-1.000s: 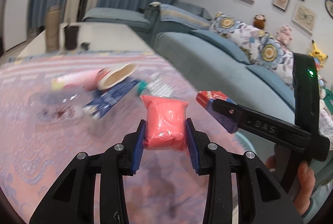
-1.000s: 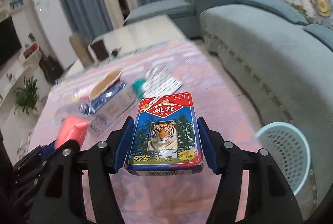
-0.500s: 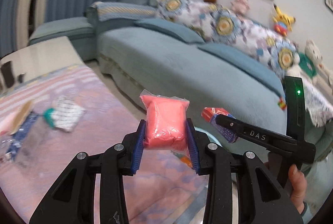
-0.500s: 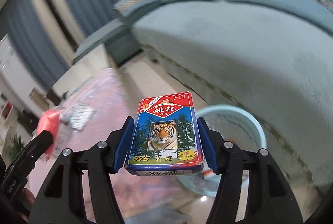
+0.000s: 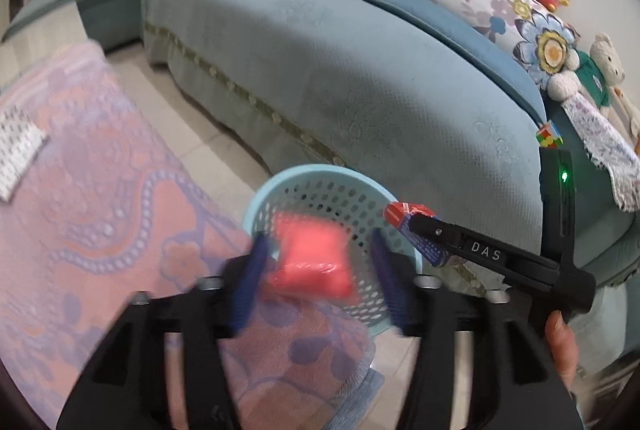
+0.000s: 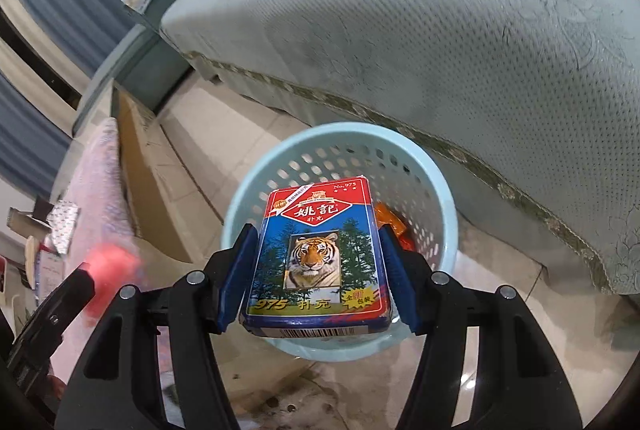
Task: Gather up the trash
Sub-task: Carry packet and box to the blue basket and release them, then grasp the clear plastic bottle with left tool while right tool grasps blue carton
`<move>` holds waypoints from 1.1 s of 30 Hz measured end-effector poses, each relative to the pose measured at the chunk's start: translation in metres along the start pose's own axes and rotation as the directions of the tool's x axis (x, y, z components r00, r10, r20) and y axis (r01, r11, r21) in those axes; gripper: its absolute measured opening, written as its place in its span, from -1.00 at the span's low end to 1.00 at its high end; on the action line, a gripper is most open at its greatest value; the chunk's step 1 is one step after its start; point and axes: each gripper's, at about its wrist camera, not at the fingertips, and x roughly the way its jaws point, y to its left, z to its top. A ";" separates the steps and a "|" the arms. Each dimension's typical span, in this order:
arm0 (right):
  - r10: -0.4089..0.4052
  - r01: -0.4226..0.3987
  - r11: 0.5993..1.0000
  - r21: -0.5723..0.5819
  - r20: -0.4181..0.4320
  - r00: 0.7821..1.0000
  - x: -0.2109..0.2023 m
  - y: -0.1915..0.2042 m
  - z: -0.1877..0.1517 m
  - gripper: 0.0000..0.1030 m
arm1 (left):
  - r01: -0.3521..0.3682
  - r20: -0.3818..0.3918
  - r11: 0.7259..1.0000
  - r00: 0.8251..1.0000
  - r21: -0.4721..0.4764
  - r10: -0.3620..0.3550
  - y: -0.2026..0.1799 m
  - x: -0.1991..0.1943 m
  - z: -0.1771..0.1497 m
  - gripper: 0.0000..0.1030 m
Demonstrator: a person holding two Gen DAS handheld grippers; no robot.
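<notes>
Both tools are positioned over the light-blue perforated basket [image 6: 440, 186], which stands on the tiled floor between the sofa [image 5: 360, 78] and the near edge of the pink-clothed table [image 5: 100, 190]. The left gripper [image 5: 316, 262] has its blue pads spread wide; the pink packet [image 5: 310, 258] sits between them, blurred, with a visible gap on each side, so it appears released and free to drop. From the left wrist view the packet overlaps the basket's near rim, close to the table edge. The right gripper [image 6: 318, 270] is clenched on the tiger card box [image 6: 316, 258], both pads flat against its long sides, with the box framed inside the basket mouth. Orange wrappers [image 6: 390, 222] already lie in the basket bottom. Procedure for a clean release: confirm the pink packet clears the near rim and does not land on the cloth. Keep the right tool centred over the opening. Lower it toward the rim before opening so the rigid box falls flat and does not bounce off the wall. Open the jaws fully in one motion. Avoid contact between the two tools. A foil blister sheet [image 5: 16, 154] remains near the left edge of the table for later collection.
</notes>
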 end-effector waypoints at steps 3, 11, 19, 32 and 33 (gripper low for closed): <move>0.000 0.001 1.000 0.017 -0.009 1.000 0.007 -0.005 0.000 0.15 | 0.004 -0.002 1.000 1.000 -0.003 -0.004 0.003 0.003 -0.004 0.14; 0.028 -0.028 1.000 0.005 0.013 1.000 -0.002 -0.004 -0.001 0.16 | 0.005 0.027 1.000 1.000 0.001 -0.005 0.009 -0.011 -0.006 0.14; 0.115 -0.108 0.988 -0.113 0.057 0.992 -0.025 0.041 -0.006 0.15 | -0.031 0.093 0.999 0.995 0.021 0.029 0.013 -0.047 -0.008 0.14; 0.302 -0.210 0.861 -0.463 0.133 0.944 -0.081 0.182 -0.044 0.15 | -0.157 0.295 0.985 0.940 -0.071 0.171 0.067 -0.168 -0.012 0.14; 0.310 -0.214 0.852 -0.478 0.129 0.942 -0.081 0.189 -0.047 0.15 | -0.170 0.304 0.982 0.934 -0.087 0.189 0.076 -0.177 -0.015 0.14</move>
